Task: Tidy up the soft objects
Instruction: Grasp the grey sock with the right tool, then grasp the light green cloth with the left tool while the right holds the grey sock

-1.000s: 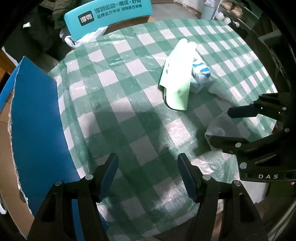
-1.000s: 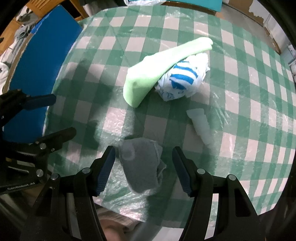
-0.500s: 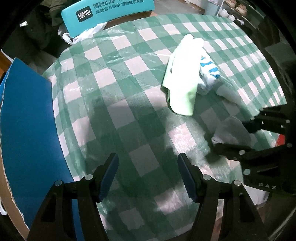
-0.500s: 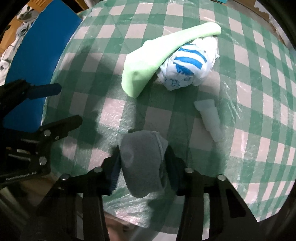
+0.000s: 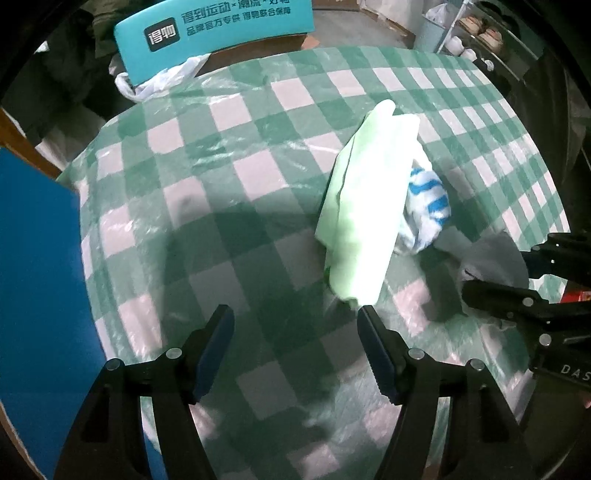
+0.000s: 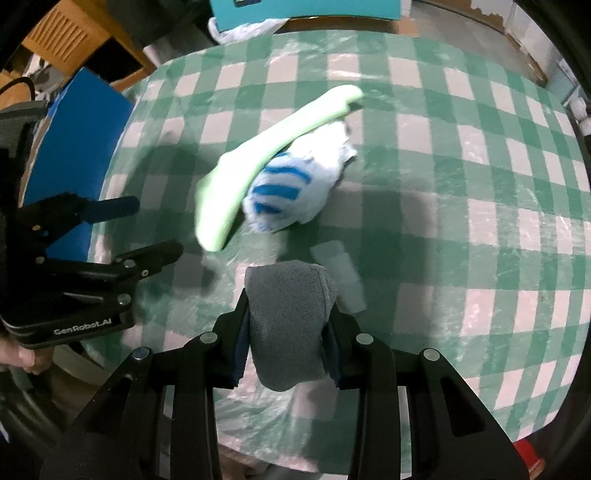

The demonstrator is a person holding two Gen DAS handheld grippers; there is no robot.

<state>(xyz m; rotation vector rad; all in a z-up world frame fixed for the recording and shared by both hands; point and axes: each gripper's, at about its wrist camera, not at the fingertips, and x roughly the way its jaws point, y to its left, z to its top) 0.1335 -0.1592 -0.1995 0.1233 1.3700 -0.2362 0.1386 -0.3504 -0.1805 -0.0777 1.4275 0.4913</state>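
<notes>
Round table (image 5: 258, 229) under a green-and-white checked plastic cloth; everything is placed relative to it. Blue flat board (image 5: 37, 277) stands off its left edge, teal printed box (image 5: 214, 33) beyond its far edge. Long pale-green soft cloth (image 5: 364, 206) lies near the table's middle, draped over a crumpled white sock with blue stripes (image 6: 291, 188), the two touching. Small translucent plastic piece (image 6: 340, 273) lies flat on the table just nearer than the striped sock. Right gripper (image 6: 286, 332) at the table's near edge, fingers clamped on a folded grey soft cloth (image 6: 288, 317), apparently lifted off the surface. Left gripper (image 5: 295, 347) hovers over the table's near-left part, fingers wide apart, empty. Progress looks early: one item grasped, none visibly sorted; green cloth and striped sock still left in a heap.
</notes>
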